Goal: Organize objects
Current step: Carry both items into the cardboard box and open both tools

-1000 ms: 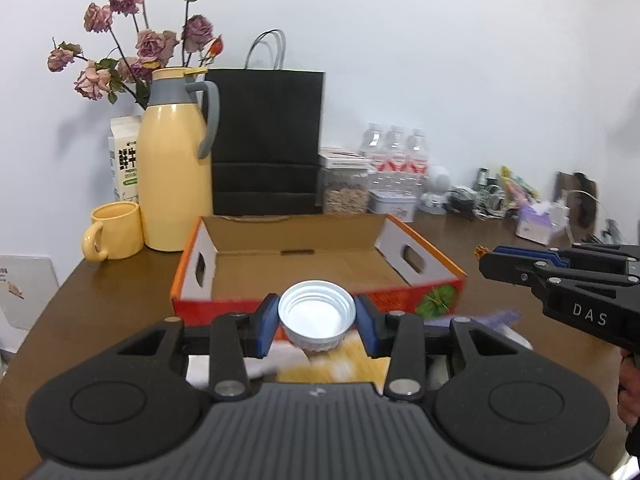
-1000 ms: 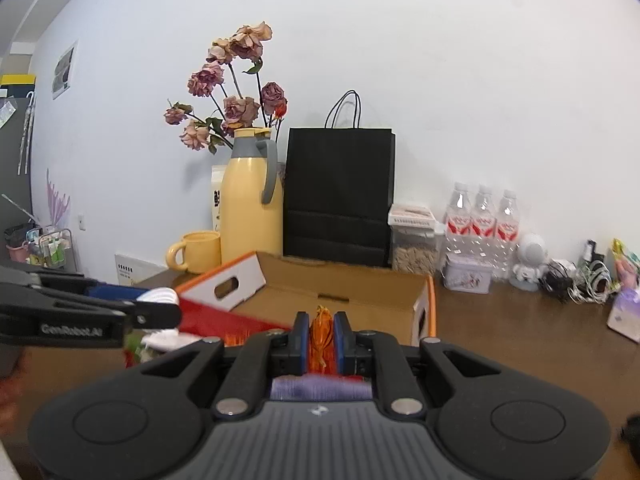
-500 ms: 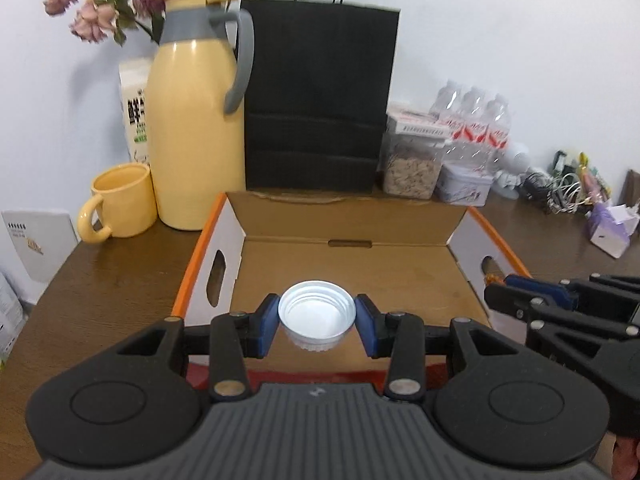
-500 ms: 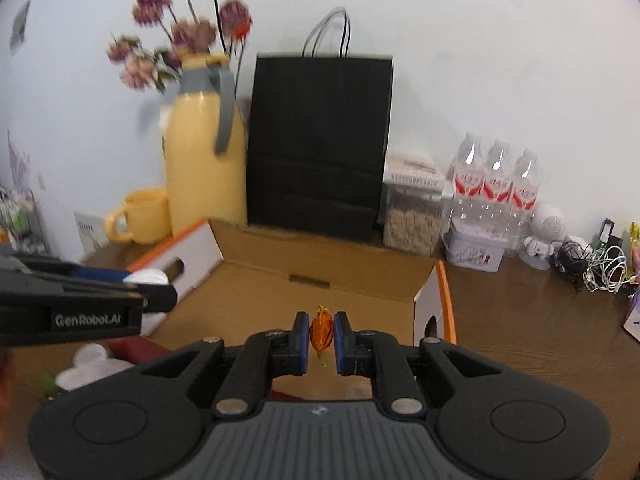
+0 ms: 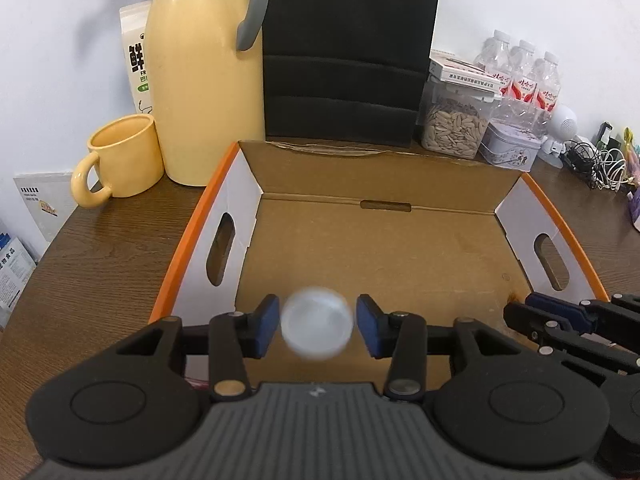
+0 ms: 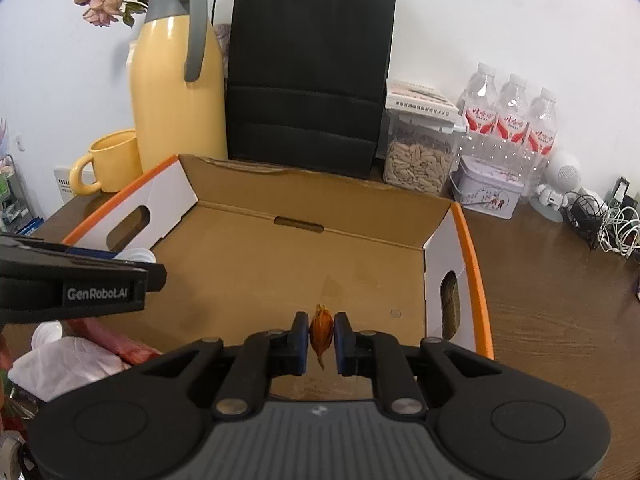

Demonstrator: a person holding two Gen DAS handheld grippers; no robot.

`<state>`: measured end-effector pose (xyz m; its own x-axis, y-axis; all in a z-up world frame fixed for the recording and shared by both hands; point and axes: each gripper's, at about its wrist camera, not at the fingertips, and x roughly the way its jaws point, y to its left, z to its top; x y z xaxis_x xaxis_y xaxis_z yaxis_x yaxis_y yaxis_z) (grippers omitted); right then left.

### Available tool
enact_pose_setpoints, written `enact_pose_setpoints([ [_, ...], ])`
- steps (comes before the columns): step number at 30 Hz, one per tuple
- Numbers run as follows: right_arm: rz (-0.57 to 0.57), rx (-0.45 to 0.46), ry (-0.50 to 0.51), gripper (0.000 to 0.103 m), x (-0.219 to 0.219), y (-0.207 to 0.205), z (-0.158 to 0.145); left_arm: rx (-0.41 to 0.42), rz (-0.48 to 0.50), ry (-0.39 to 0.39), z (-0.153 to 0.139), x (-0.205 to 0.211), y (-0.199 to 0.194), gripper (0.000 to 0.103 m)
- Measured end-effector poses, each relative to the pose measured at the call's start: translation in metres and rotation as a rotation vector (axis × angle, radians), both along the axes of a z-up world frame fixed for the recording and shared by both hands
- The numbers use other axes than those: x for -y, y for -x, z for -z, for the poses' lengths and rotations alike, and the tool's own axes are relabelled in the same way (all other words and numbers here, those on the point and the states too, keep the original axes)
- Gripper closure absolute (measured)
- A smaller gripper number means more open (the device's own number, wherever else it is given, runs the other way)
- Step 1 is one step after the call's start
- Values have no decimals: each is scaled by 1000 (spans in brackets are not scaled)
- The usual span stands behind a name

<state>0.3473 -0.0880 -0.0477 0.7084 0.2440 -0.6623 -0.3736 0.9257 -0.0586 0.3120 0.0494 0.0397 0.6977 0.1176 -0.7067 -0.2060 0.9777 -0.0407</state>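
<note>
Both grippers have come in over the box (image 5: 384, 248) since a second ago, when they hung in front of its near wall, and the white cap (image 5: 317, 323) has gone from a crisp ring to a smeared blob. Left gripper (image 5: 317, 323) has its jaws opening: there's a gap on each side of the cap, so the pads aren't pressing on it, and it sits between them over the near part of the box floor. Too blurred to tell which way up it is.

Right gripper (image 6: 322, 340) is clamped tight on a small orange scrap (image 6: 321, 332), also over the near part of the box floor, towards its right wall. Can't really make out what the scrap is, it's thin and crumpled with a tail hanging below the pads.

From the right wrist, the left gripper cuts across the box's left wall and hides most of the cap. Left of the box's near corner, a white bag (image 6: 68, 364) and something red (image 6: 116, 344) are half hidden behind the gripper body. Behind the box, the jug (image 5: 204, 76) and black bag (image 5: 346, 52) are cut off at the top of the left view.
</note>
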Motion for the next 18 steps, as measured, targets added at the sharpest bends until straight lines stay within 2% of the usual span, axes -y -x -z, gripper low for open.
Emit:
enact_pose_setpoints([
  [1, -1, -1, 1, 89, 0, 0, 1, 7, -5, -1, -1, -1, 2, 49],
  [2, -1, -2, -1, 87, 0, 0, 1, 17, -9, -1, -2, -2, 1, 37],
  [3, 2, -3, -3, 80, 1, 0, 1, 27, -12, -5, -3, -2, 3, 26],
  [5, 4, 0, -10, 69, 2, 0, 0, 51, -9, -15, -6, -1, 6, 17],
  [7, 2, 8, -20, 53, 3, 2, -2, 65, -4, -25, -8, 0, 9, 8],
  [8, 1, 13, -25, 50, 3, 3, -3, 72, -4, -27, -10, 0, 11, 0],
  [10, 0, 20, -29, 40, 4, 5, -6, 98, 0, -26, -13, 0, 15, 0],
  [13, 3, 40, -40, 32, 5, 10, -11, 116, -3, 3, -19, -3, 22, 0],
  [18, -8, 127, -74, 21, 13, 31, -33, 209, 11, 37, -38, -10, 52, 0],
])
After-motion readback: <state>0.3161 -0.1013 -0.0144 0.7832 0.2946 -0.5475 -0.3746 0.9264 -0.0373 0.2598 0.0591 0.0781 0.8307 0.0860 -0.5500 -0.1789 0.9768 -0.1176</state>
